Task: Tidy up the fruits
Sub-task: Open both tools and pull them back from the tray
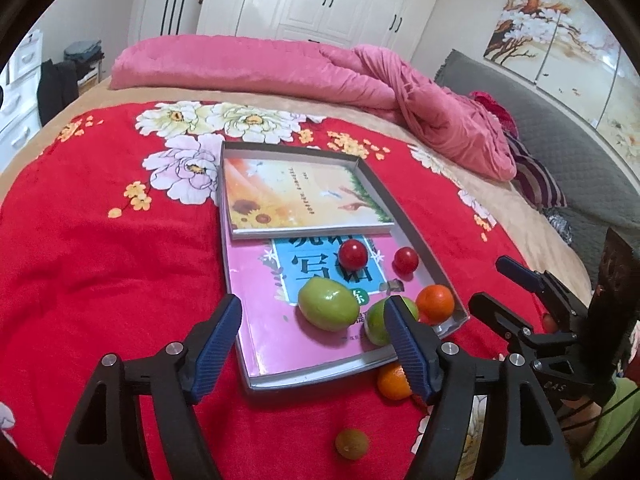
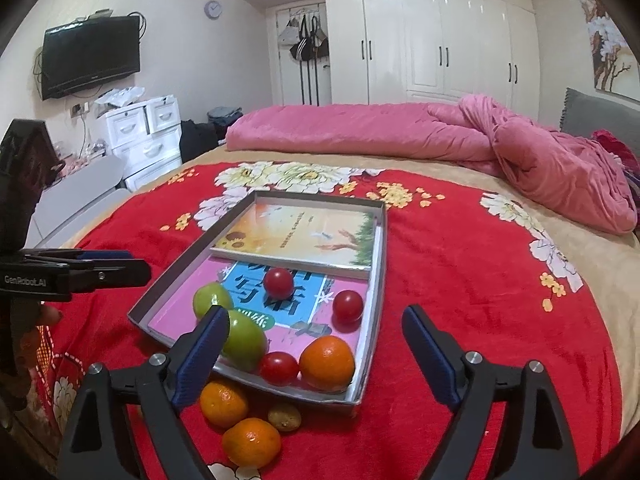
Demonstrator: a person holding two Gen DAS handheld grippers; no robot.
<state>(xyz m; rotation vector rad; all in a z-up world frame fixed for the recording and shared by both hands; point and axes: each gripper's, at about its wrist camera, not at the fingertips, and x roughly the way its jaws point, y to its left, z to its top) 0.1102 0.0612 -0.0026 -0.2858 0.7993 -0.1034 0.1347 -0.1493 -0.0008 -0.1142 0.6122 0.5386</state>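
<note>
Now: left gripper [image 1: 314, 344] spread wide, nothing between the jaws, hovering over near edge of shallow grey cardboard tray [image 1: 408, 216]. Right gripper [image 2: 314, 360] likewise spread and empty, aimed at tray's near corner.

Inside tray, kept from rolling by low walls: two green oval fruits [image 2: 244, 338], one orange mandarin [image 2: 327, 362], three red cherry tomatoes [image 2: 279, 282], all resting on pink-and-blue paperback book [image 1: 280, 332]; sunflower-cover book [image 2: 298, 236] at 12 o'clock end.

Outside, at 6 o'clock of tray on red floral plush blanket [image 2: 460, 300]: two loose orange mandarins [image 2: 251, 442], small brown round fruit [image 2: 284, 417], close together, just beside tray wall.

Probably next pick among those. Soft blanket, may roll. Open room at 3 o'clock; left gripper near at 9 o'clock.
</note>
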